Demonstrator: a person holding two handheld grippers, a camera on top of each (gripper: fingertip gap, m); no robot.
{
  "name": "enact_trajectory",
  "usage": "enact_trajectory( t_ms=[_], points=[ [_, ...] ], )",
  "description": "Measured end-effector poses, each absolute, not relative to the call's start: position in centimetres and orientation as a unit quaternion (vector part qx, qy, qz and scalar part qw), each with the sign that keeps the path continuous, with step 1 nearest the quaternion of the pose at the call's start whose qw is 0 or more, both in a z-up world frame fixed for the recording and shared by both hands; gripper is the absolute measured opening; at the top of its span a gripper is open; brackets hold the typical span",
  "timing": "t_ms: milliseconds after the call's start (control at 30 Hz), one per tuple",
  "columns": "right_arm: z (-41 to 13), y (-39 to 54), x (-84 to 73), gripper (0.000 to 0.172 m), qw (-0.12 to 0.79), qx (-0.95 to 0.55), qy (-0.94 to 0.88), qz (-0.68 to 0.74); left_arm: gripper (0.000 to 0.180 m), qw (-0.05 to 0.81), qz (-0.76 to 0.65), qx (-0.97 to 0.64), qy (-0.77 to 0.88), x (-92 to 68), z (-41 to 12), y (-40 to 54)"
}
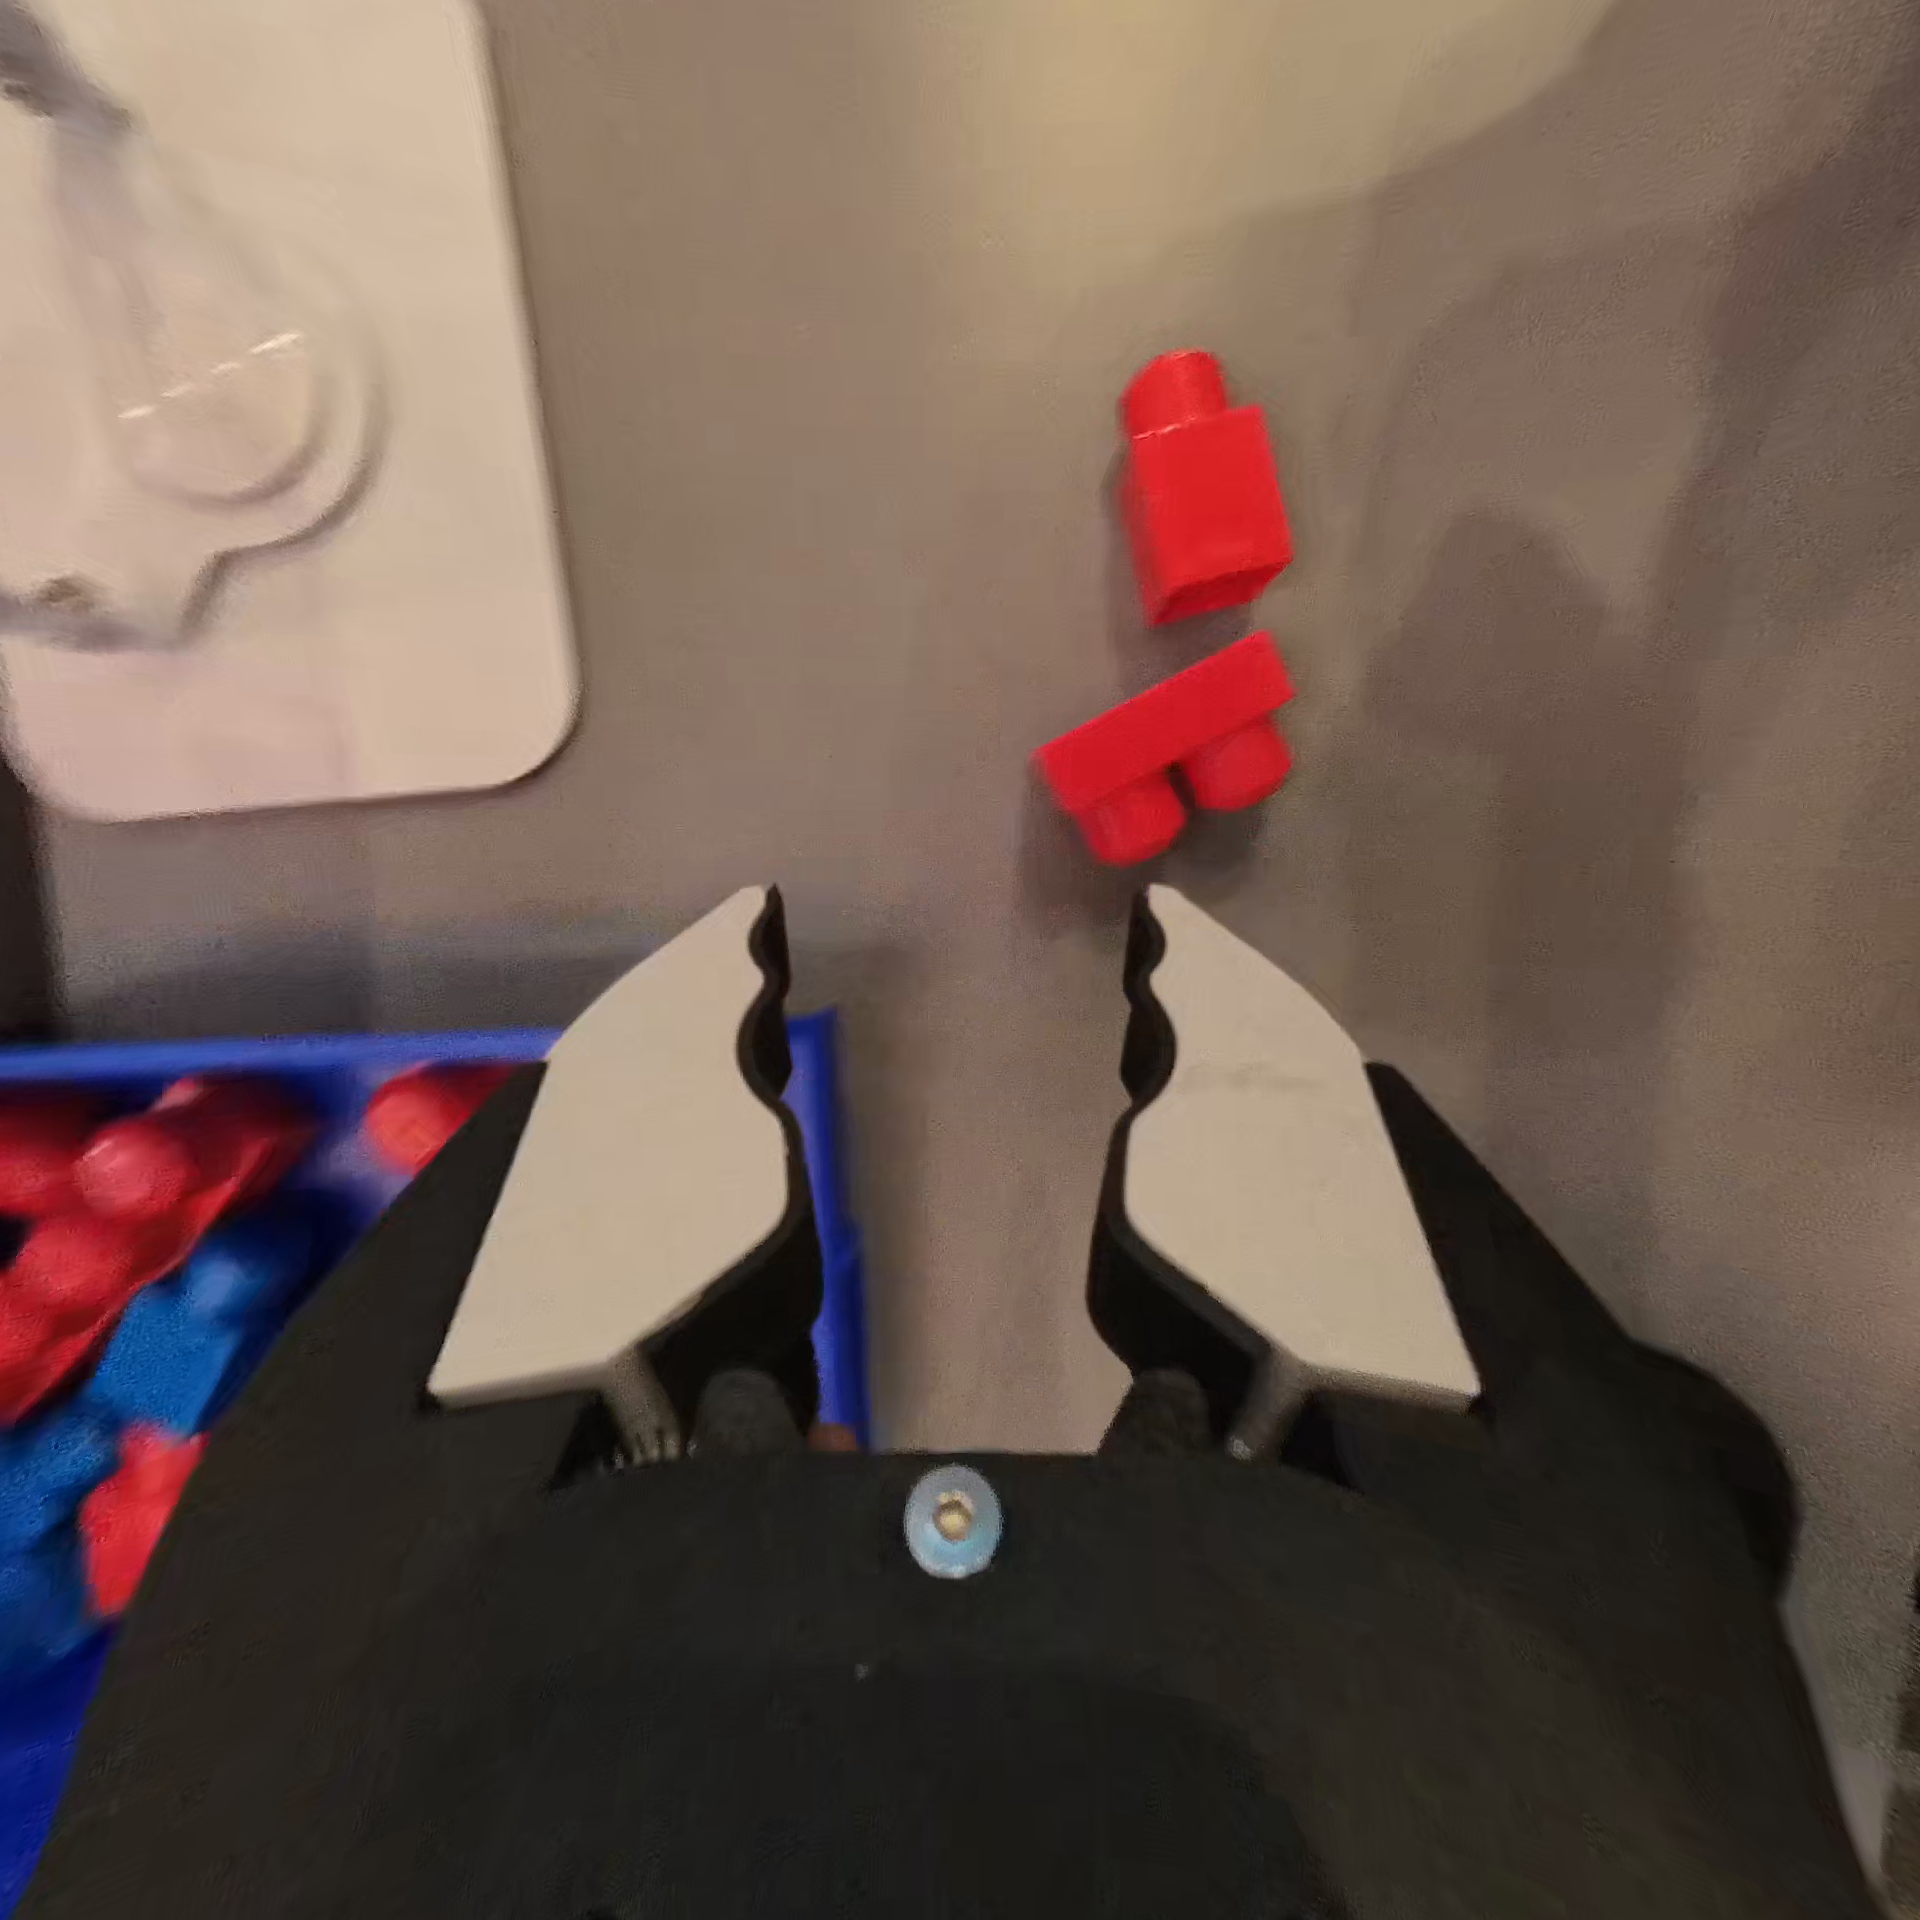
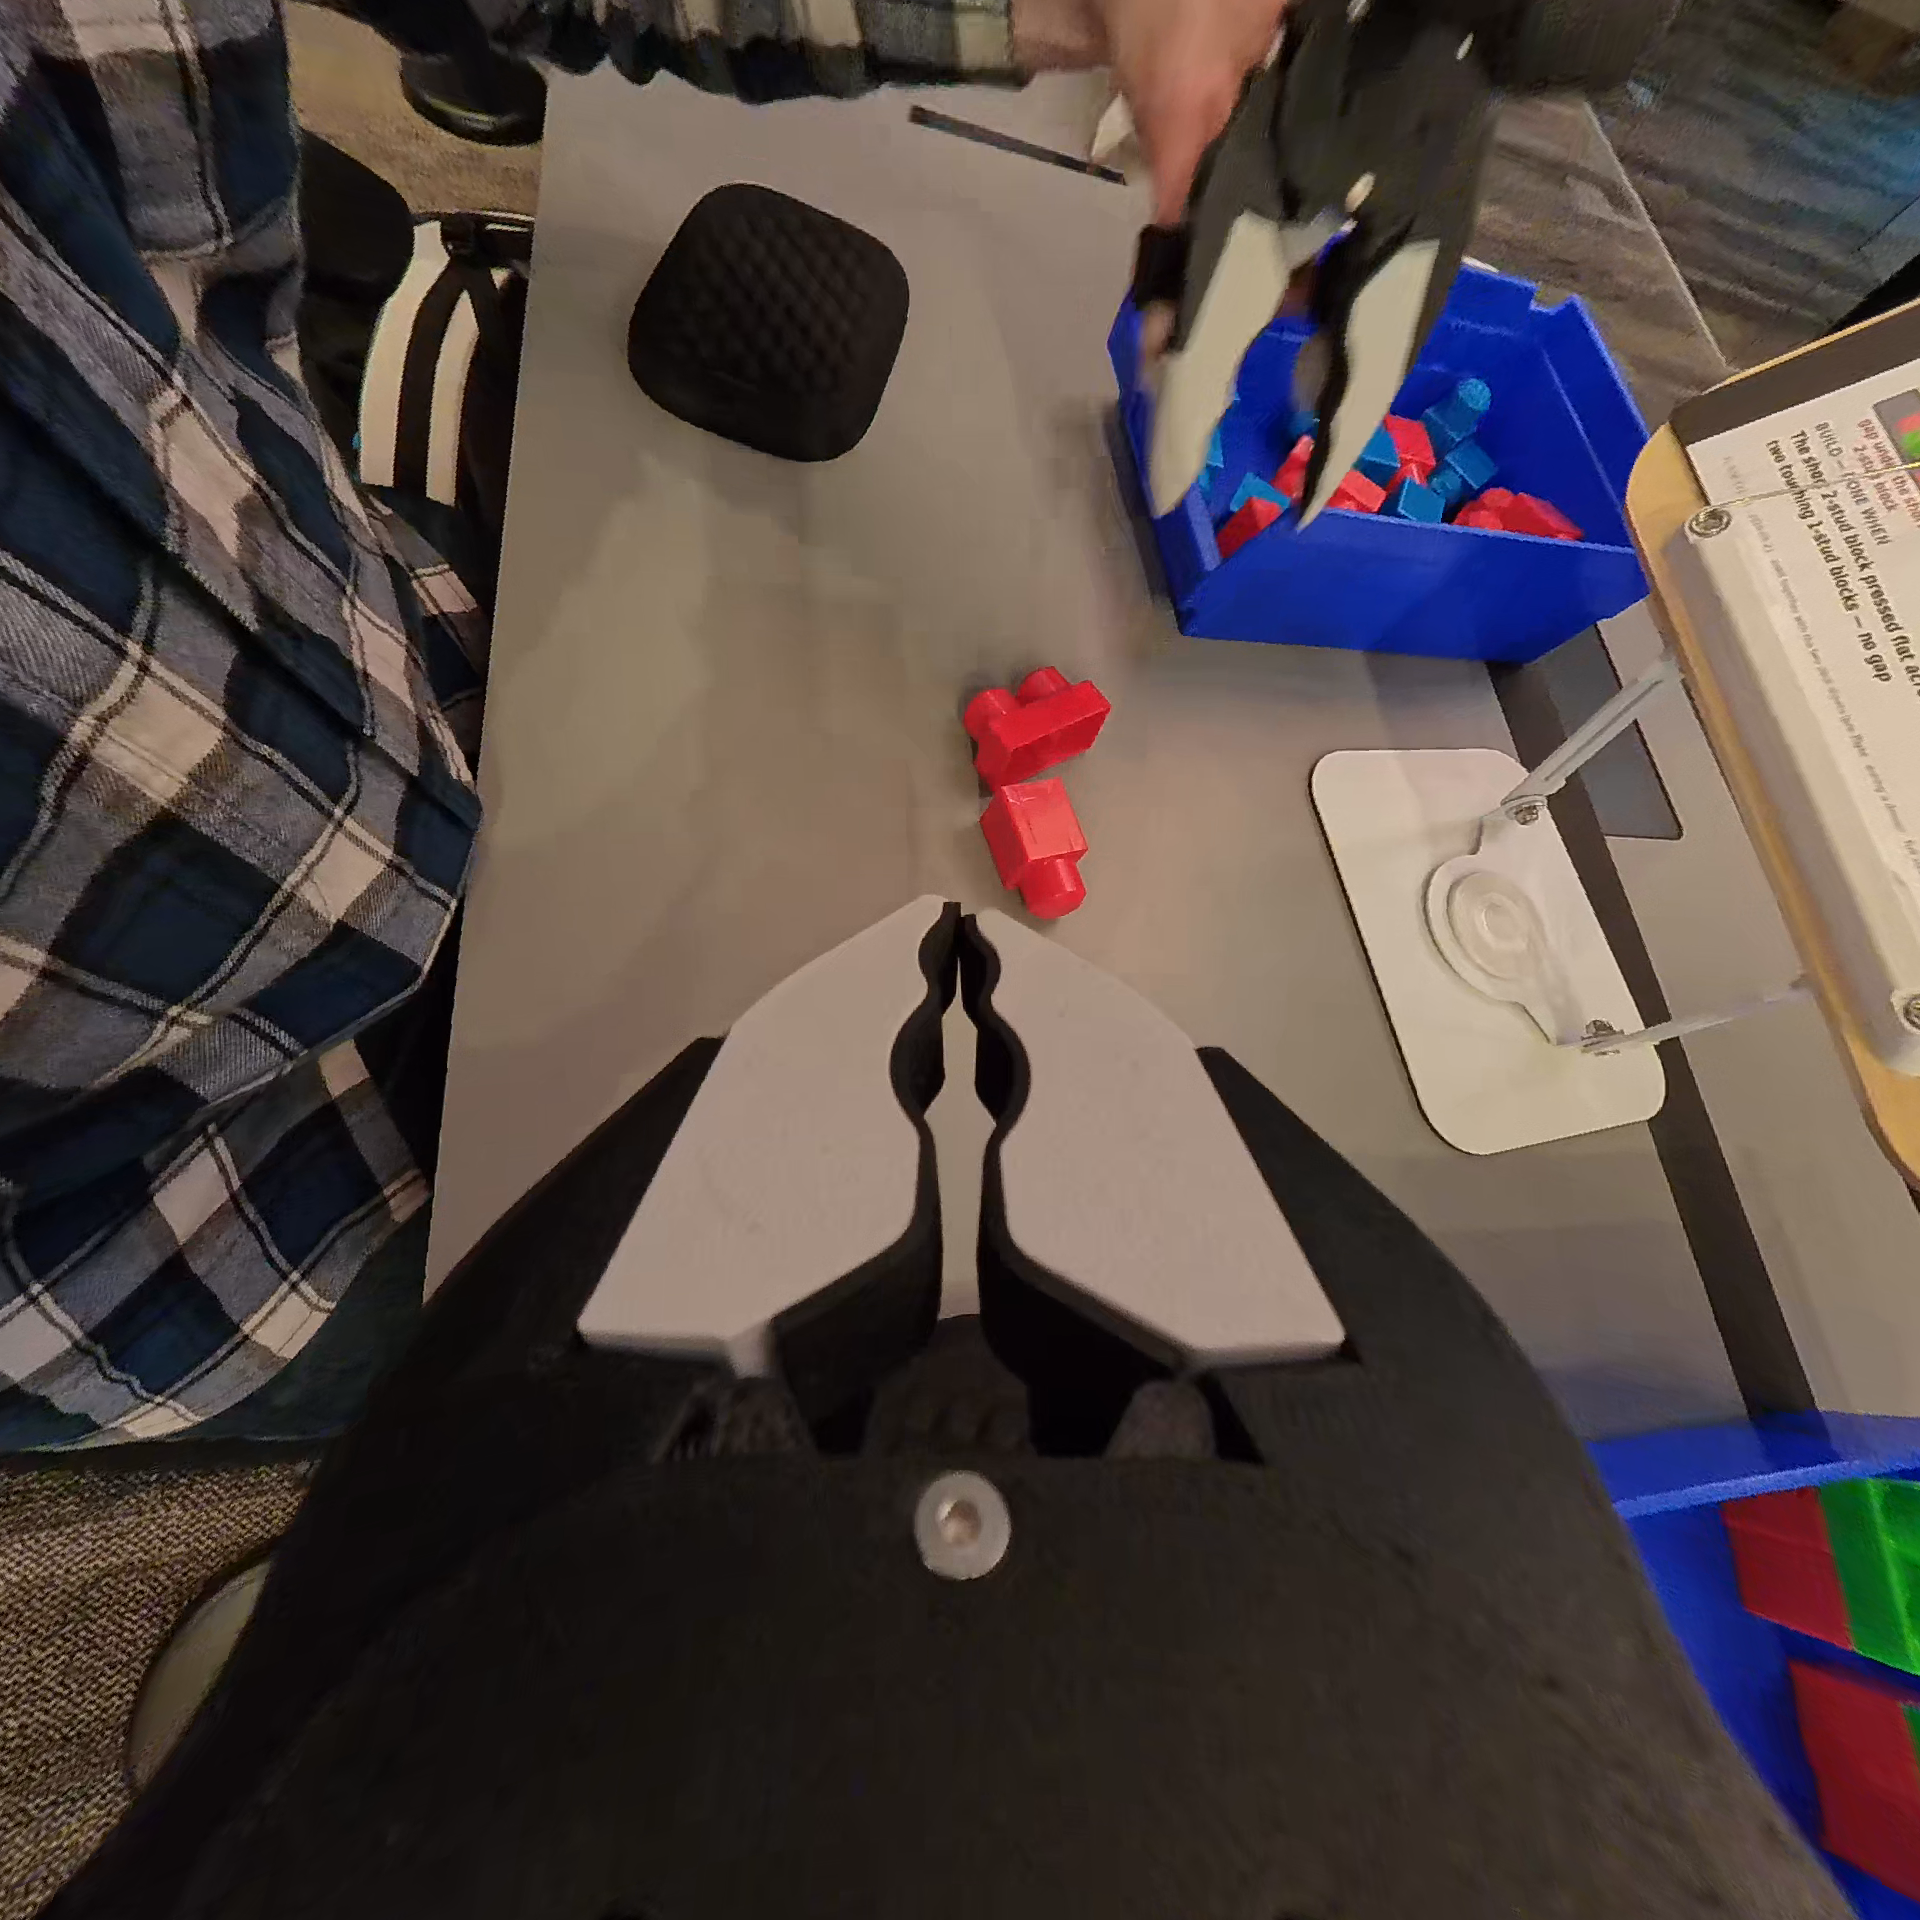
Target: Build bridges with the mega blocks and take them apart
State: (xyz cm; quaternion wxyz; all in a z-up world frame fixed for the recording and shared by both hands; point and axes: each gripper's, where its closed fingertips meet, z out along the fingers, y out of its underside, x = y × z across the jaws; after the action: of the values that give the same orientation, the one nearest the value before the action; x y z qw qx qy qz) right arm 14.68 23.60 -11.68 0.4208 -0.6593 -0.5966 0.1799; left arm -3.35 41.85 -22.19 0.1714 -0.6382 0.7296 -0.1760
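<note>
Two red blocks lie on their sides on the grey table. The two-stud block is just ahead and right of my left gripper, which is open and empty. The one-stud block lies beyond it. In the right wrist view the one-stud block lies just past the tips of my right gripper, which is shut with nothing between its pads. The two-stud block lies just behind it. The left gripper shows open above the blue bin of red and blue blocks.
A blue bin with blocks sits at the left gripper's left. A white stand base carries an instruction card at right. A black pad lies at the far side. A person's plaid sleeve is at left. Spacing between my two grippers at the tips: around 30 centimeters.
</note>
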Motion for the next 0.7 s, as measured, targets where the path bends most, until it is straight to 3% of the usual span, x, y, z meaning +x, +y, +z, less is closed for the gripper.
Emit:
enact_trajectory(
  t_ms=[133,333,367,500,700],
  points=[
    [-11.8,23.7,14.6,0.000,0.422,-0.656,-0.595,0.194,0.058,0.218,-0.033,-0.687,0.692,-10.5,-20.5,53.3],
    [-12.8,23.8,14.5,0.000,0.408,-0.662,-0.599,0.191,0.059,0.077,0.120,-0.690,0.710,-18.6,-25.7,62.1],
    [-12.8,23.9,14.5,0.000,0.408,-0.663,-0.598,0.192,0.053,0.059,0.132,-0.678,0.720,-19.1,-26.4,62.5],
    [-13.1,24.3,14.7,0.000,0.406,-0.665,-0.594,0.199,0.058,0.007,0.137,-0.667,0.732,-19.7,-28.8,63.0],
    [-13.9,24.7,15.2,0.000,0.400,-0.671,-0.590,0.204,0.065,0.015,0.121,-0.654,0.746,-19.0,-29.3,64.1]
  ],
)
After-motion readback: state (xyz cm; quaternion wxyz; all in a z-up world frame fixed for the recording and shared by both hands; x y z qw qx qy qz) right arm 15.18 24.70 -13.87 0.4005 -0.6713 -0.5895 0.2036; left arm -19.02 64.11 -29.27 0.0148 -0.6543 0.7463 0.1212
